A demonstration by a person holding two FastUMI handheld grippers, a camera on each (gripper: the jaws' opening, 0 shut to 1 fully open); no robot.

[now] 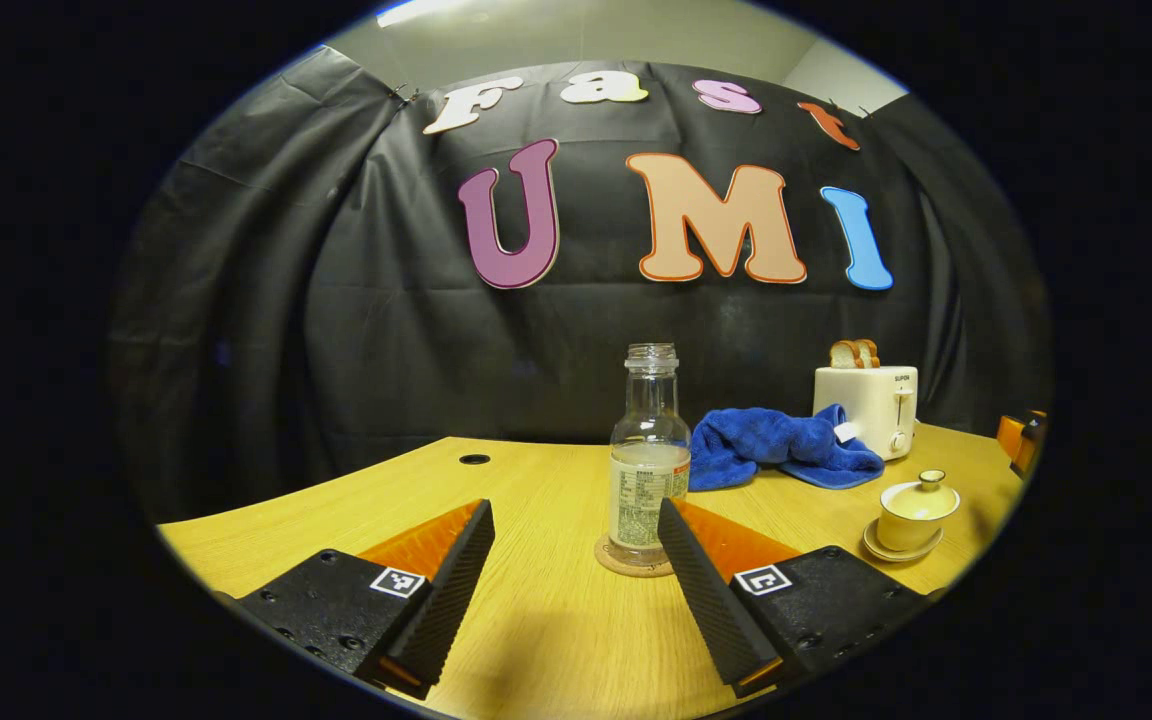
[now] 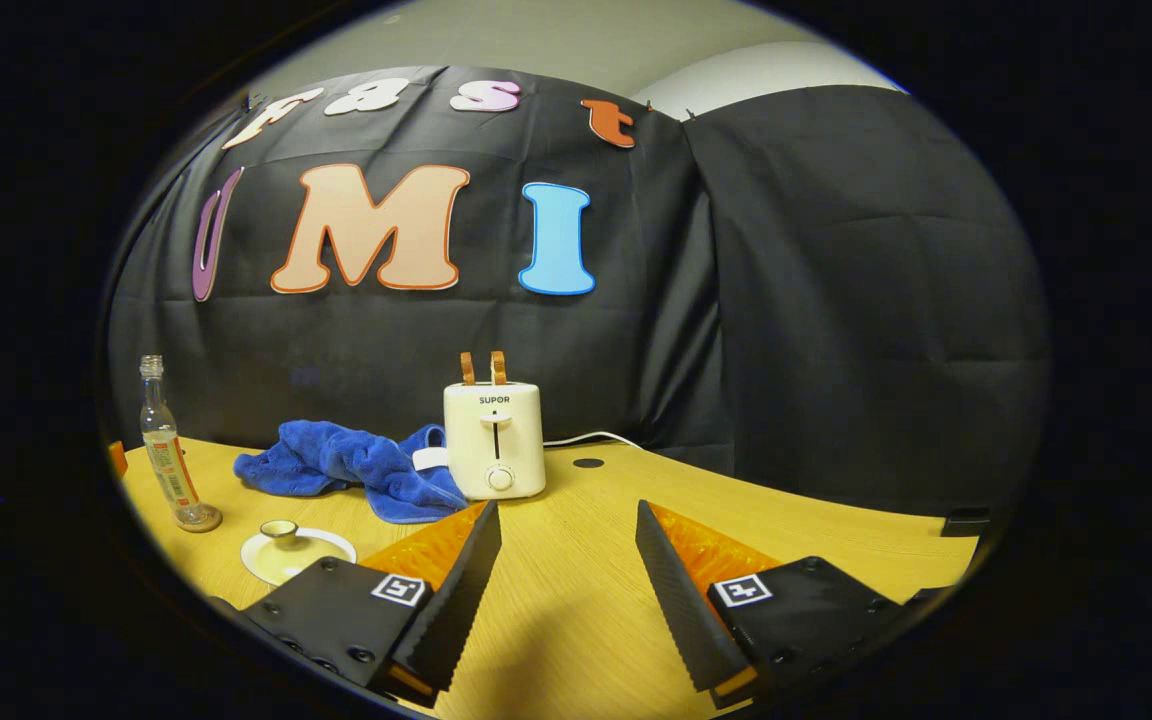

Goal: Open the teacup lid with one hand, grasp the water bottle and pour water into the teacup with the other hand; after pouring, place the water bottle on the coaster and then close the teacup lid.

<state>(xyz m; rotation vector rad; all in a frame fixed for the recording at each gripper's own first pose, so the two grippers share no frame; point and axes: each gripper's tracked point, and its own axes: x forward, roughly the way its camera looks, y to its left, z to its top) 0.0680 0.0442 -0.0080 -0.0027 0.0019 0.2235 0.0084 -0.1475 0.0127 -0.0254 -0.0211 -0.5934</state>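
The water bottle [image 1: 649, 455] stands upright on its coaster [image 1: 633, 566], long axis vertical, uncapped mouth up, probably parked there so it's easy to grab. The lidded teacup [image 1: 917, 508] sits on its saucer off to the side on the table [image 1: 536, 620]. Left gripper [image 1: 576, 530] and right gripper [image 2: 568, 535] both gape wide, holding nothing.

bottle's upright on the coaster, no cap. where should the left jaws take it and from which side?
Grip the water bottle on its labelled lower body, below the narrow neck, coming in level from the front. It stands upright on the coaster, centred ahead of the left gripper, whose jaws are open wider than the body. A side grip keeps the open mouth free for pouring.
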